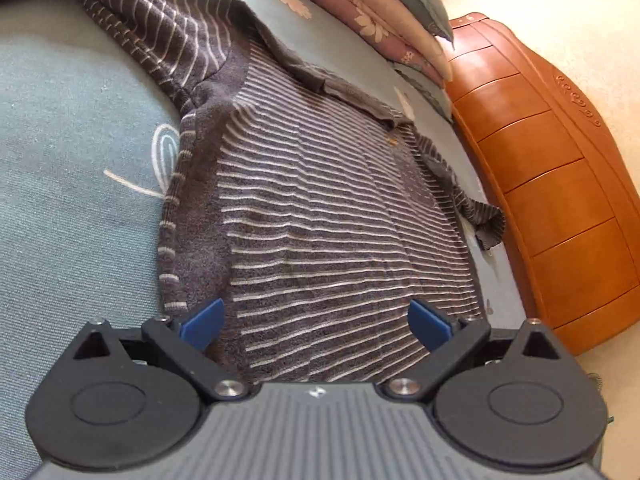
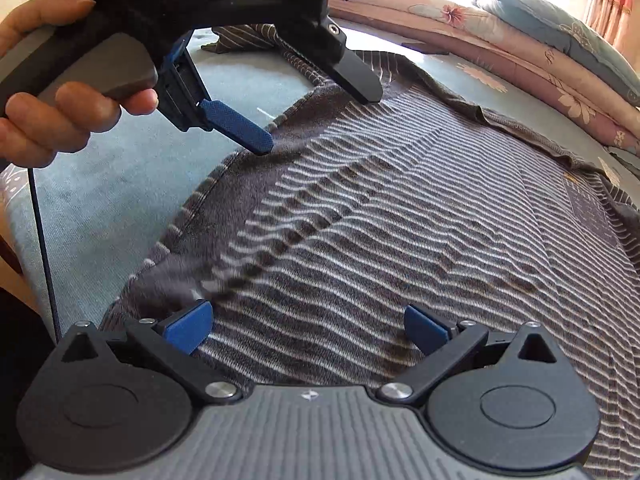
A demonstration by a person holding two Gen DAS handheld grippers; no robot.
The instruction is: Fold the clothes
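Note:
A dark grey sweater with thin white stripes lies spread flat on the blue-green bed sheet. One sleeve trails off to the upper left, and the other sleeve's cuff bunches at the right edge. My left gripper hovers open over the sweater's near part, nothing between its blue pads. In the right wrist view the sweater fills the frame. My right gripper is open just above it. The left gripper, held by a hand, is open over the sweater's left edge.
A wooden headboard runs along the right side of the bed. Folded floral quilts and a pillow are stacked at the far end, seen as quilts in the right wrist view. A black cable hangs from the left gripper's handle.

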